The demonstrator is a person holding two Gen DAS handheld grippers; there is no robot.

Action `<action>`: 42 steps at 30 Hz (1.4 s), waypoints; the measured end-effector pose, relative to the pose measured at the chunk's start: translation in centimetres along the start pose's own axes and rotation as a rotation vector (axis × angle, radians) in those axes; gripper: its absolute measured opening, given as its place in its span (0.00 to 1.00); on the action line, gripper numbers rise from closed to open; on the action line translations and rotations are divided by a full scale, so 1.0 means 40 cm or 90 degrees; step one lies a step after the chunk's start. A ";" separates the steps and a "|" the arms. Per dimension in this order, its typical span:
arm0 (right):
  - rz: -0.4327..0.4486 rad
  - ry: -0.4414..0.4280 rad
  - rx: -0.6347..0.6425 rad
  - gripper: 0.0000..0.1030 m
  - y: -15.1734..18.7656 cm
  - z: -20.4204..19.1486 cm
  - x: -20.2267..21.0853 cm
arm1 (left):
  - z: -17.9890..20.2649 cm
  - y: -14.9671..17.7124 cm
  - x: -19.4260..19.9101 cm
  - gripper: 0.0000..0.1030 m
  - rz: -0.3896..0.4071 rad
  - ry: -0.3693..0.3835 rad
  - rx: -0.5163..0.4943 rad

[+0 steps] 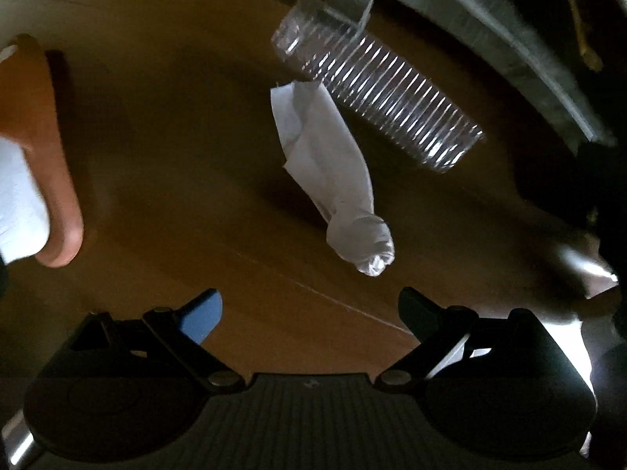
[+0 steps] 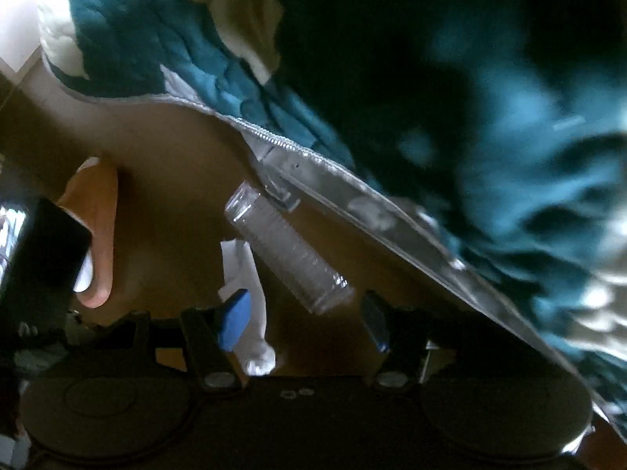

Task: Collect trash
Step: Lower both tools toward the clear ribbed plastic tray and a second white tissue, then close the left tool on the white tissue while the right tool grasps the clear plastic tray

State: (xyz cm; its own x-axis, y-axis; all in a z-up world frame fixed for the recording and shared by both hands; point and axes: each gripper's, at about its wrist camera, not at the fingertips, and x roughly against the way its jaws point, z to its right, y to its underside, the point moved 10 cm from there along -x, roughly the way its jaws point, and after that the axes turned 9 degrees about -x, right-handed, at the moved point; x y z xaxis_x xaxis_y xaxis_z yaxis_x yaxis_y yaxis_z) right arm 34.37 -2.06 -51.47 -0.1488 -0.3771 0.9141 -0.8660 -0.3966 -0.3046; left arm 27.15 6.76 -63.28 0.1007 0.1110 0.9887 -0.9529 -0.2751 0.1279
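Note:
A twisted white paper wad (image 1: pixel 333 180) lies on the brown table (image 1: pixel 176 137), just ahead of my left gripper (image 1: pixel 309 313), which is open and empty. A clear ribbed plastic cup (image 1: pixel 380 105) lies on its side beyond the wad, touching its far end. In the right wrist view the same cup (image 2: pixel 290 254) and paper wad (image 2: pixel 254 313) lie right in front of my right gripper (image 2: pixel 303 323), which is open and empty, with the wad beside its left blue pad (image 2: pixel 235 321).
An orange bowl holding white tissue (image 1: pixel 39 156) stands at the left; it also shows in the right wrist view (image 2: pixel 100 235). A clear zippered bag (image 2: pixel 372 211) with a teal and white quilt (image 2: pixel 509 156) fills the right side. A dark object (image 2: pixel 39 266) sits at far left.

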 end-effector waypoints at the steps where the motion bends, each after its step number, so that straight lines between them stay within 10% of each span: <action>1: 0.004 -0.002 0.005 0.60 -0.002 0.002 -0.011 | 0.000 -0.002 -0.015 0.94 0.001 -0.003 -0.004; 16: -0.014 0.023 0.055 0.57 -0.015 -0.008 -0.185 | 0.011 -0.041 -0.111 0.94 0.021 0.018 0.019; 29: -0.086 0.076 0.104 0.51 0.031 -0.024 -0.279 | 0.001 -0.056 -0.134 0.59 0.015 0.003 0.024; 33: -0.094 0.058 0.097 0.47 0.036 -0.017 -0.270 | -0.014 -0.052 -0.124 0.30 0.004 -0.028 0.014; 42: -0.089 0.026 0.075 0.44 0.018 -0.033 -0.172 | -0.012 -0.014 -0.077 0.25 -0.054 -0.036 0.031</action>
State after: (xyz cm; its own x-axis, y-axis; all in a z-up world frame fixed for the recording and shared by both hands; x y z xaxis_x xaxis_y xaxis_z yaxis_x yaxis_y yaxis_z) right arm 34.14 1.35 -57.62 -0.0513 -0.2783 0.9591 -0.8180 -0.5393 -0.2002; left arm 27.23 7.02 -66.45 0.1973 0.0827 0.9768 -0.9252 -0.3139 0.2135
